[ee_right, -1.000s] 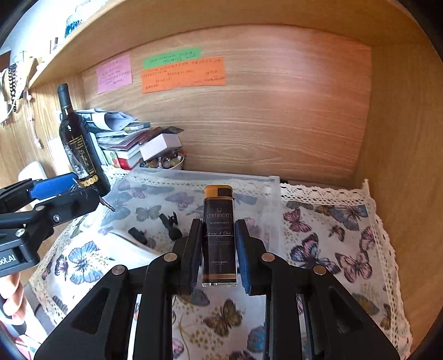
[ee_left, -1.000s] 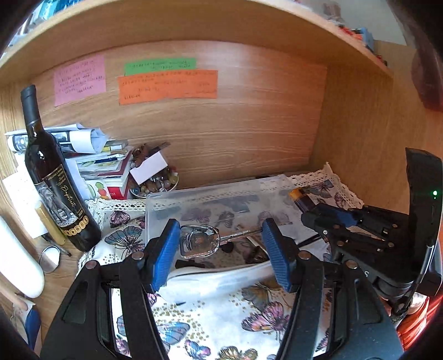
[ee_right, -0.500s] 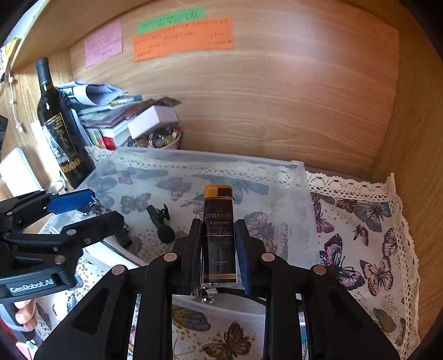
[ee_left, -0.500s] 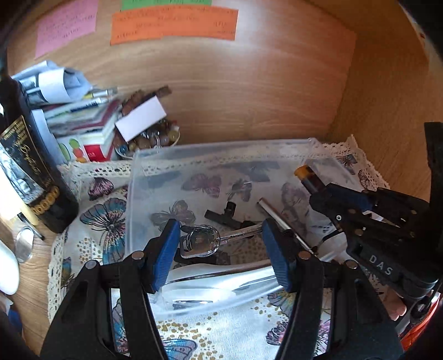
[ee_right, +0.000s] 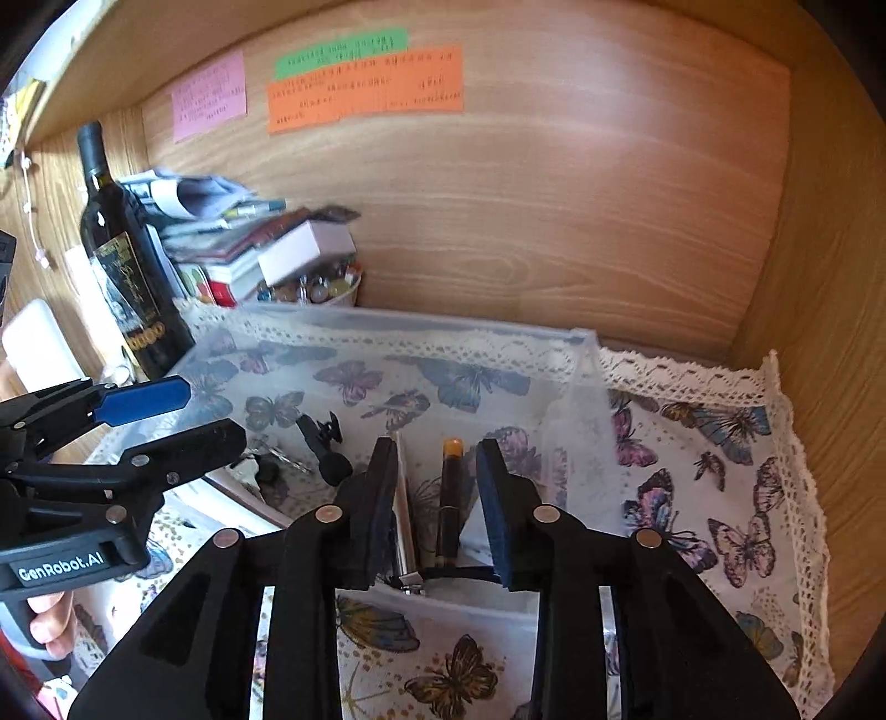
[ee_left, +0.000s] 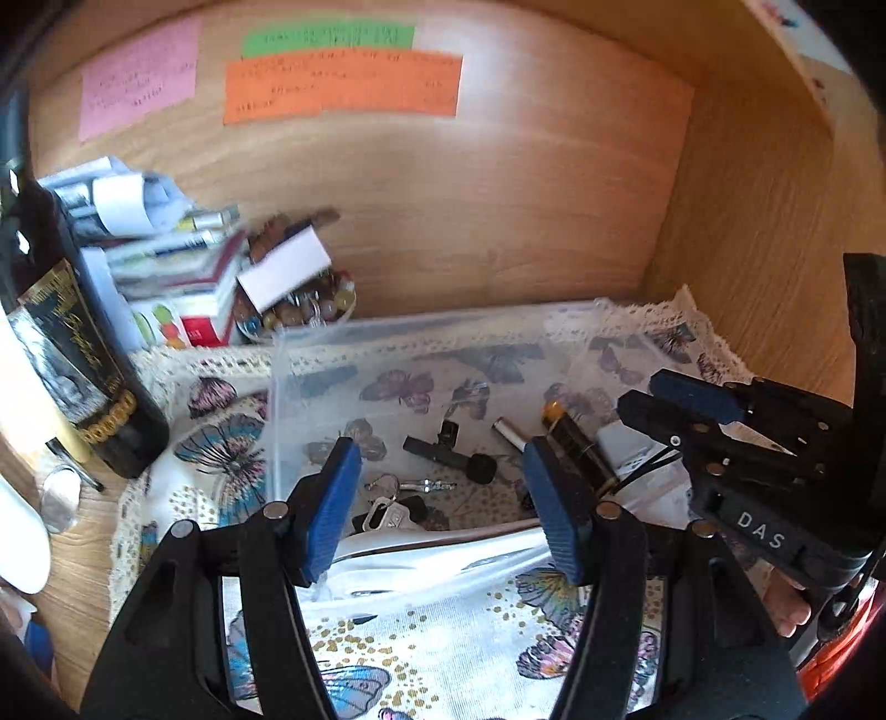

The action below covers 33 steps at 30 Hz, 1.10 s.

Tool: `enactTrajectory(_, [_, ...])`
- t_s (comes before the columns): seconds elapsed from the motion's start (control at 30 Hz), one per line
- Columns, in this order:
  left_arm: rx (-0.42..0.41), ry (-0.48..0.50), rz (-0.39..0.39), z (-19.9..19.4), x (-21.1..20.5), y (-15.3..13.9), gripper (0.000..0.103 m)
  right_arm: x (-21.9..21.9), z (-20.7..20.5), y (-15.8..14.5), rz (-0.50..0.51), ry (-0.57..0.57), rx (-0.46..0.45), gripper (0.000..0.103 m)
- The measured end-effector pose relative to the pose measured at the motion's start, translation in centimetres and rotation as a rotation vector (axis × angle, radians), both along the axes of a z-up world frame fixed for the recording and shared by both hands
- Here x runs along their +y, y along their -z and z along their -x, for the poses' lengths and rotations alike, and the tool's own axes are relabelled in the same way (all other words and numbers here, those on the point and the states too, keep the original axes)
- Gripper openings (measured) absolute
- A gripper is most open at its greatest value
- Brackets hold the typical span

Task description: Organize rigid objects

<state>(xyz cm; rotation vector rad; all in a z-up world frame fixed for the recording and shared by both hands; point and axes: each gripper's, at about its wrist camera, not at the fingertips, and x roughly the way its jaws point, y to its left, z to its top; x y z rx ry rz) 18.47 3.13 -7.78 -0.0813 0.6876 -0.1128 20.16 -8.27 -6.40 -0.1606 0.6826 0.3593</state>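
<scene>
In the clear bin [ee_left: 310, 387] on the butterfly cloth [ee_right: 720, 498], the task's things lie loose: a bunch of keys [ee_left: 387, 507] near the front wall, a black clip [ee_left: 448, 451] just behind them, a silver tube [ee_left: 512, 432] and a dark lighter [ee_left: 576, 448] with an amber cap toward the right side. The left gripper [ee_left: 440, 498] hangs over the bin's front edge with its blue jaws spread wide and nothing between them; the keys lie below, apart from both pads. The right gripper [ee_right: 437, 487] stands over the bin's right part, jaws parted and empty, with the lighter [ee_right: 449, 498] and the tube [ee_right: 403, 515] lying on the bin floor in the gap, touching neither pad as far as can be told. In the right wrist view the left gripper [ee_right: 166, 421] shows at the left, open, above the keys [ee_right: 260, 465] and clip [ee_right: 324, 443]. Left of the bin stands a wine bottle [ee_right: 124, 266], and behind it a stack of books [ee_right: 232, 249] and a bowl [ee_left: 299, 310] of small round things, against the wooden back wall, which carries pink [ee_left: 138, 75], green [ee_left: 326, 39] and orange [ee_left: 343, 88] notes
</scene>
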Motion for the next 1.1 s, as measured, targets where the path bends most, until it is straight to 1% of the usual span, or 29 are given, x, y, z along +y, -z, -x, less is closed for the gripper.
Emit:
enactTrajectory(0.07, [-0.036, -0.004, -0.008, 1.0, 0.0, -1.0, 0.064, -0.3, 0.9, -1.0, -0.009, 0.001, -0.03, 0.03])
enactTrajectory(0.13, [-0.08, -0.005, -0.012, 2.2, 0.0, -2.2, 0.069, -0.5, 1.9, -2.0, -0.02, 0.001, -0.062, 0.036])
enactTrajectory(0.17, [-0.098, -0.002, -0.012, 2.8, 0.0, -2.7, 0.07, -0.7, 2.6, -2.6, -0.027, 0.002, -0.084, 0.038])
enactTrajectory(0.23, [-0.142, 0.003, -0.018, 4.3, 0.0, -3.8, 0.075, -1.1, 4.1, -3.8, -0.044, -0.001, -0.126, 0.046])
enactTrajectory(0.27, [-0.161, 0.003, -0.021, 4.9, 0.0, -4.2, 0.077, -1.3, 4.7, -4.3, -0.051, -0.001, -0.143, 0.048])
enactTrajectory(0.4, [-0.242, -0.009, -0.028, 8.0, -0.1, -5.7, 0.09, -2.0, 7.4, -6.0, -0.08, -0.004, -0.211, 0.061])
enactTrajectory(0.57, [-0.309, -0.03, -0.037, 11.3, -0.1, -6.7, 0.098, -2.4, 10.7, -7.4, -0.111, -0.01, -0.287, 0.077])
enactTrajectory(0.6, [-0.319, -0.036, -0.037, 11.8, -0.2, -6.8, 0.101, -2.5, 11.1, -7.5, -0.115, -0.012, -0.295, 0.082])
enactTrajectory(0.63, [-0.329, -0.04, -0.036, 12.3, -0.2, -6.9, 0.101, -2.5, 11.7, -7.7, -0.123, -0.012, -0.307, 0.084])
enactTrajectory(0.8, [-0.361, -0.054, -0.027, 14.2, 0.0, -7.4, 0.102, -2.7, 13.3, -8.1, -0.141, -0.011, -0.33, 0.09])
enactTrajectory(1.1, [-0.395, -0.077, -0.014, 15.8, 0.0, -8.0, 0.103, -2.9, 14.8, -8.1, -0.153, -0.02, -0.343, 0.095])
